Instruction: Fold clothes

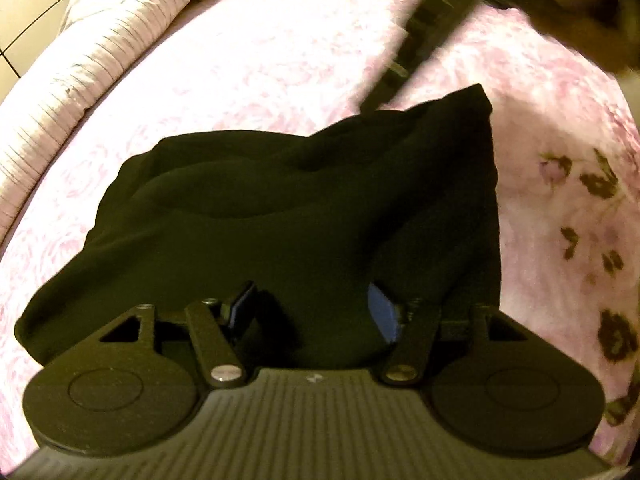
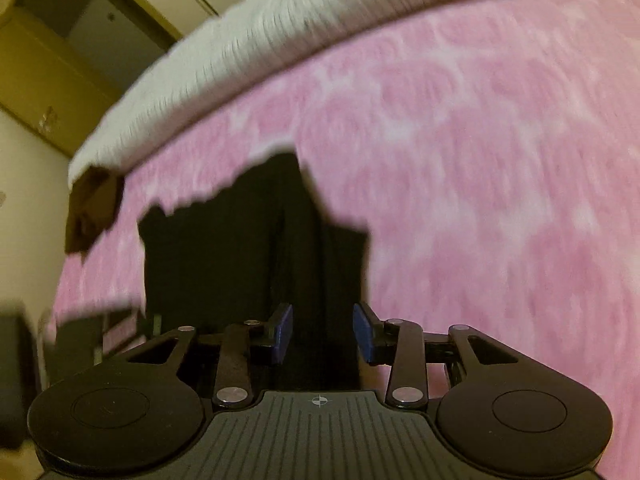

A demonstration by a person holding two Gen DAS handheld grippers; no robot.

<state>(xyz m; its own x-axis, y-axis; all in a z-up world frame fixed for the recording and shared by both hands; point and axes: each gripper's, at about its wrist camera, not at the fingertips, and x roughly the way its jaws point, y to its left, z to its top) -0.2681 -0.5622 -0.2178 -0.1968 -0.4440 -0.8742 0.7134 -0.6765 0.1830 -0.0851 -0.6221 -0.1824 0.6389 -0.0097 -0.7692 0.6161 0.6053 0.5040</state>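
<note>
Two grippers work over one black garment (image 1: 304,216) that lies bunched on a pink flowered bedspread (image 1: 248,64). Nearest in the left wrist view, the left gripper (image 1: 312,316) stands with its blue pads (image 1: 382,314) set apart, and a thick fold of the dark cloth fills the gap between them; the cloth is humped up against both pads, but whether they actually press on it I cannot tell. From there the garment spreads away in soft ridges, its left edge sagging toward the near left and its far right corner rising to a point. Just beyond that corner, a blurred dark arm of the right gripper (image 1: 420,36) reaches in from the far right, above the bedspread. Farther off, a pale striped quilt (image 1: 100,52) runs along the bed's far left edge. In the right wrist view, the right gripper (image 2: 322,334) has its jaws parted, the blue pads (image 2: 282,332) clear of the cloth, with the black garment (image 2: 248,256) seen behind and between them as a tall, ragged dark shape on the pink bedspread (image 2: 480,160). That picture is smeared by motion. Beyond lie the quilt (image 2: 248,56) and, at the far left, brown cupboard doors (image 2: 52,80).
</note>
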